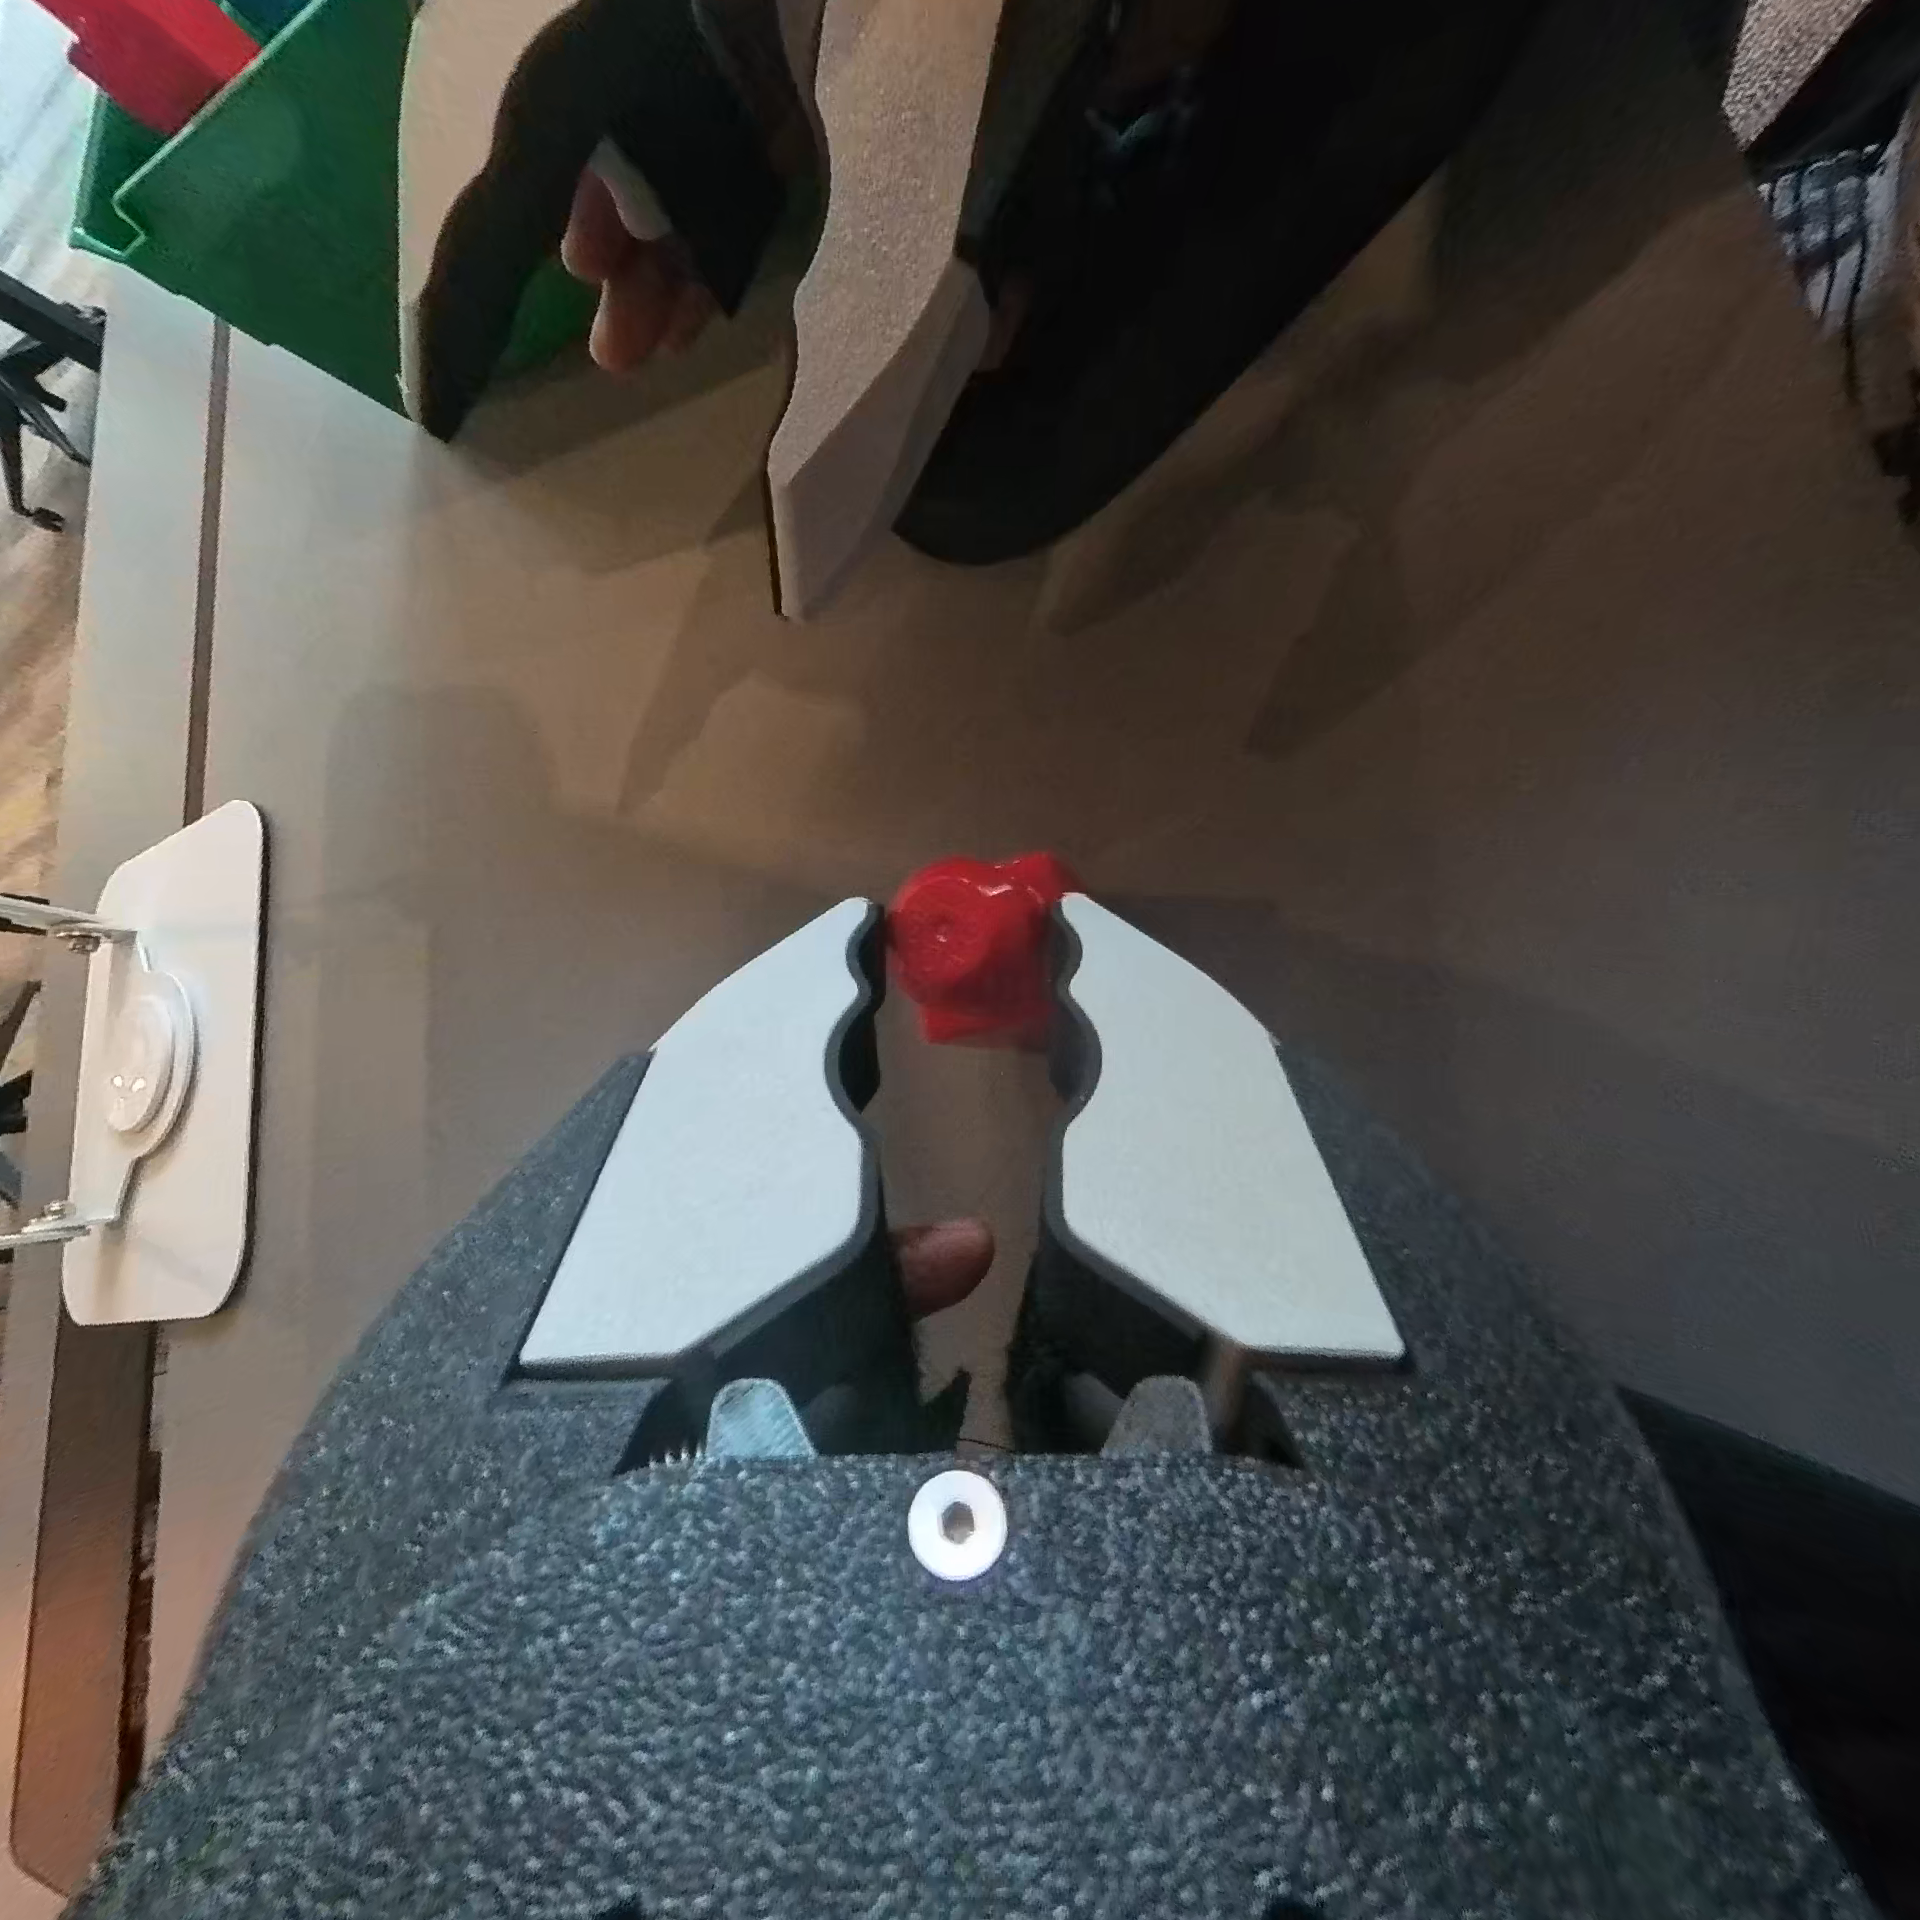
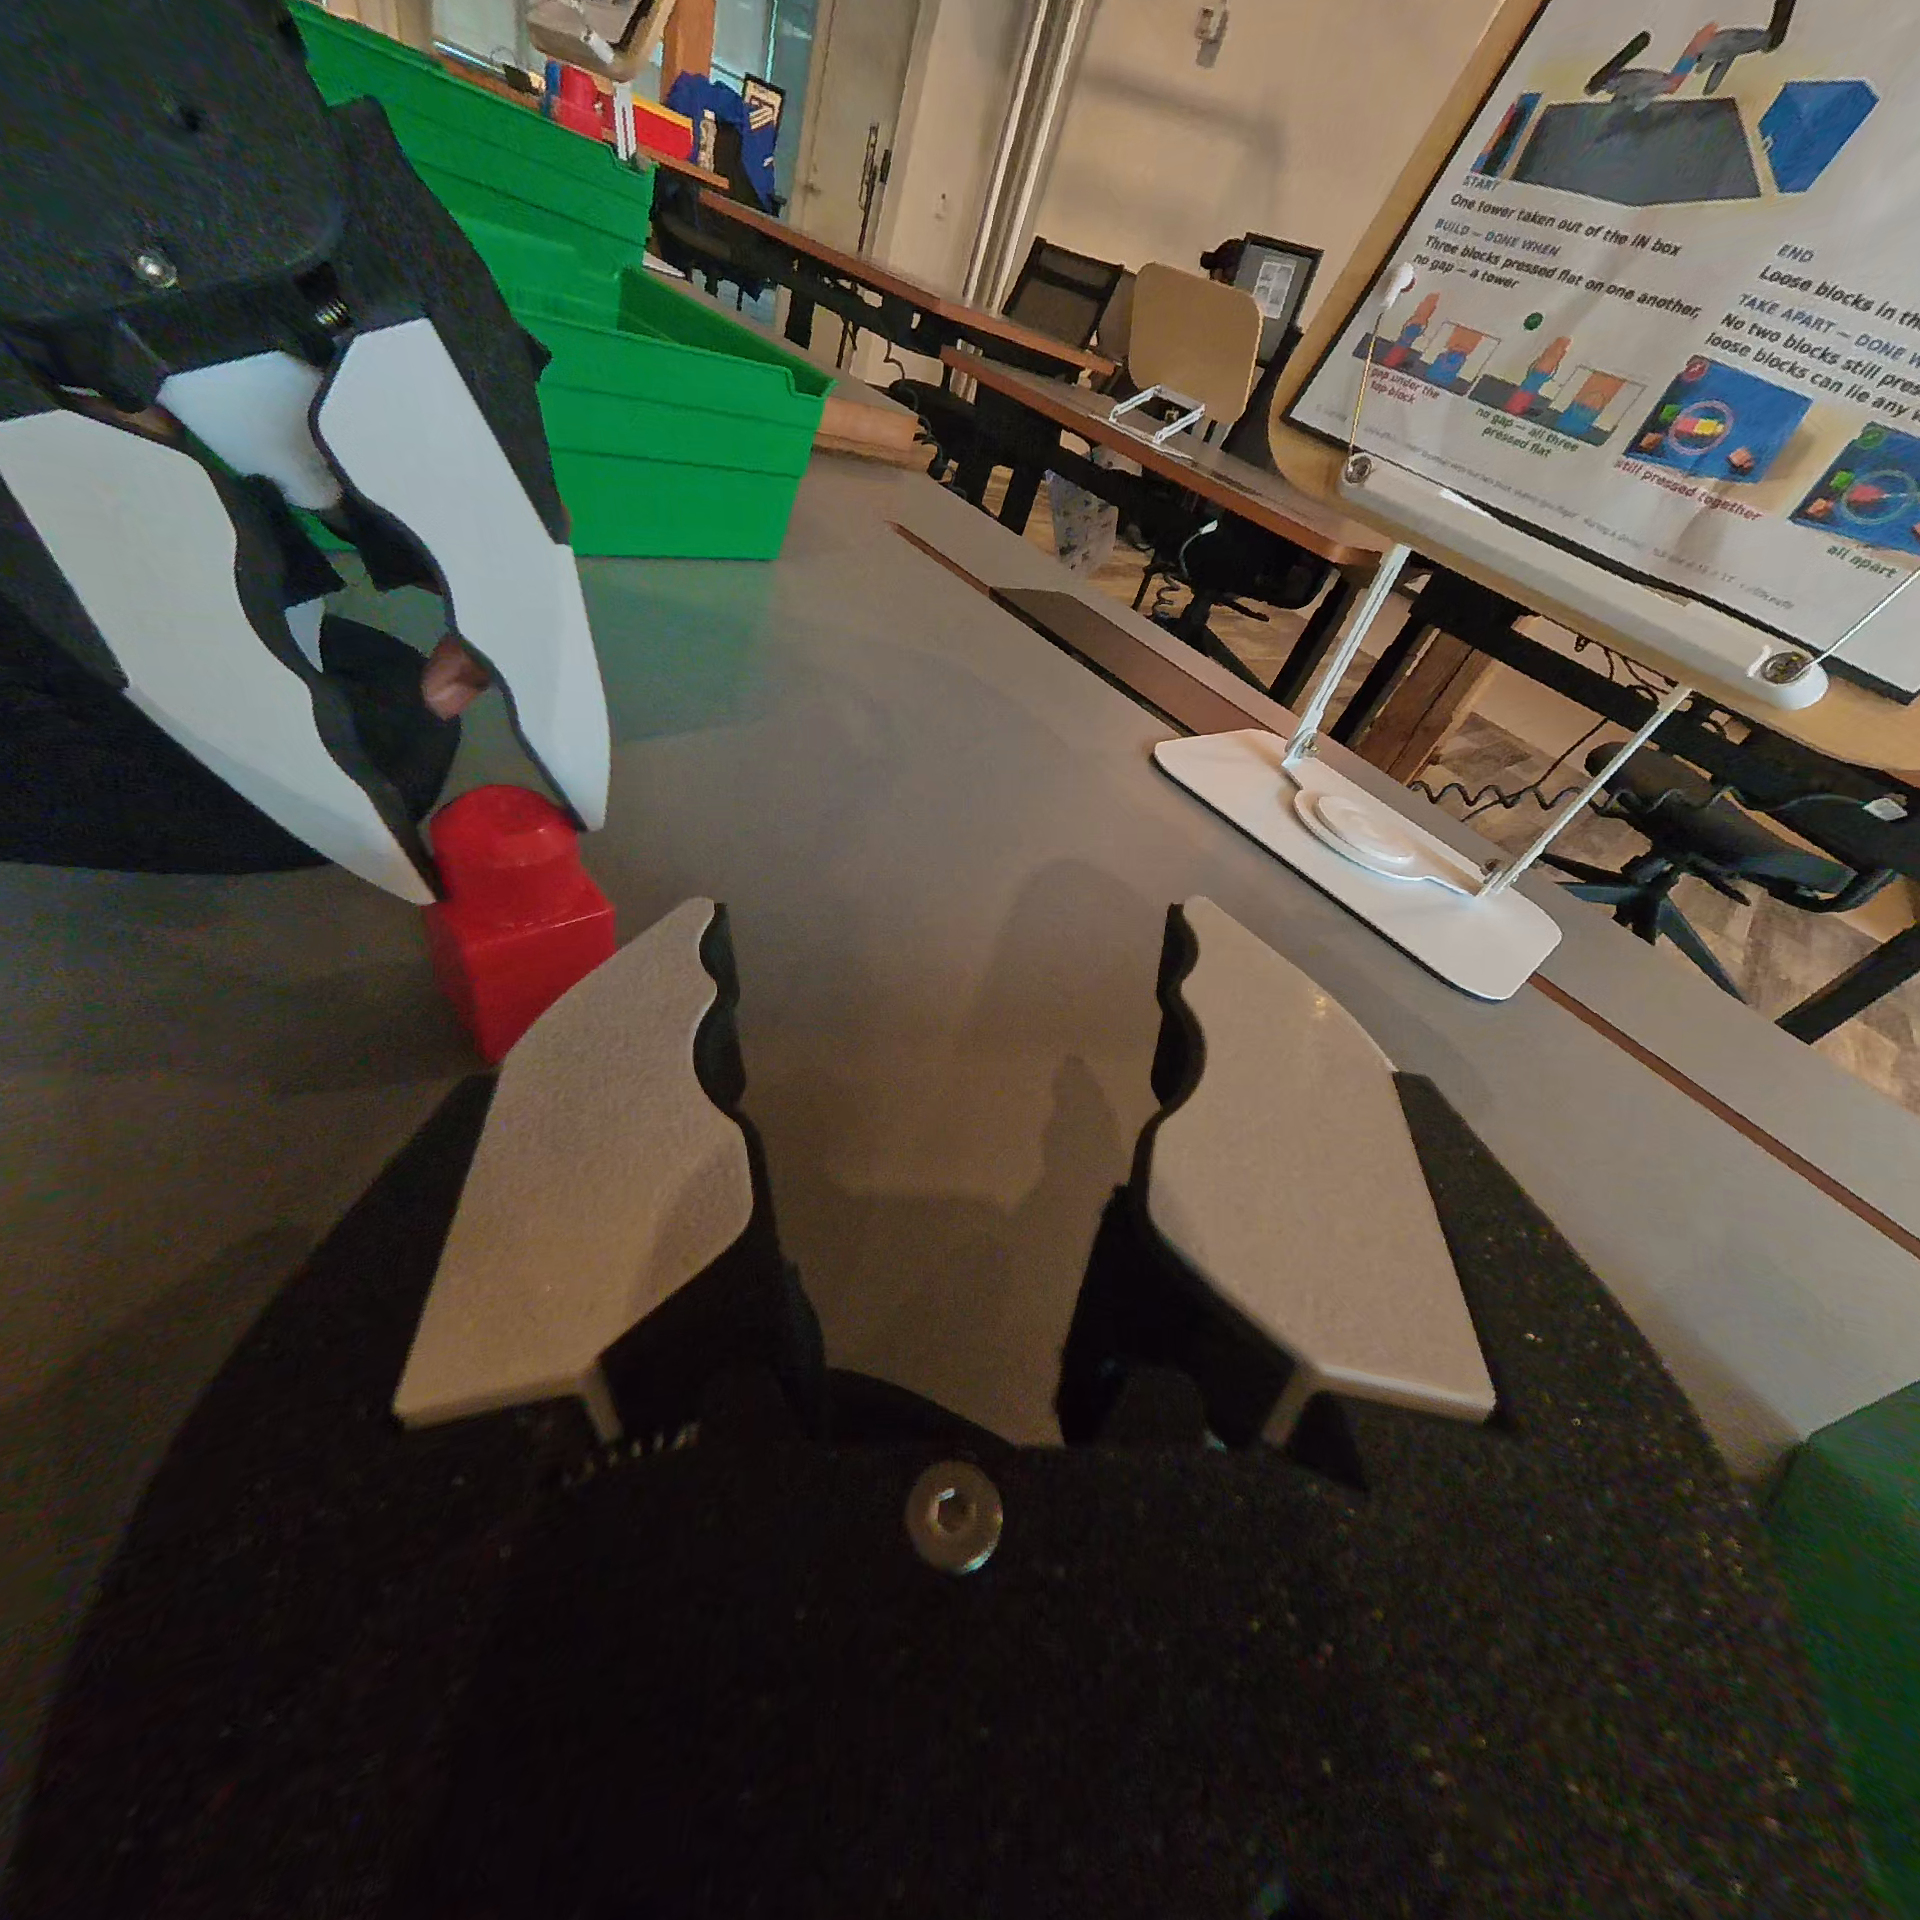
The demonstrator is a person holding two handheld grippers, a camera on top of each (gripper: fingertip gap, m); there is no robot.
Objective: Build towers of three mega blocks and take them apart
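Note:
A single red mega block stands upright on the grey table. My left gripper comes down on it from above and is shut on its top stud. In the left wrist view the red block sits pinched between my left gripper's fingertips. My right gripper is open and empty, low over the table just right of the block. It also shows at the top of the left wrist view, open.
Stacked green bins stand at the back left, also in the left wrist view. A white stand base holds an instruction board at the right table edge. A green object shows at the near right.

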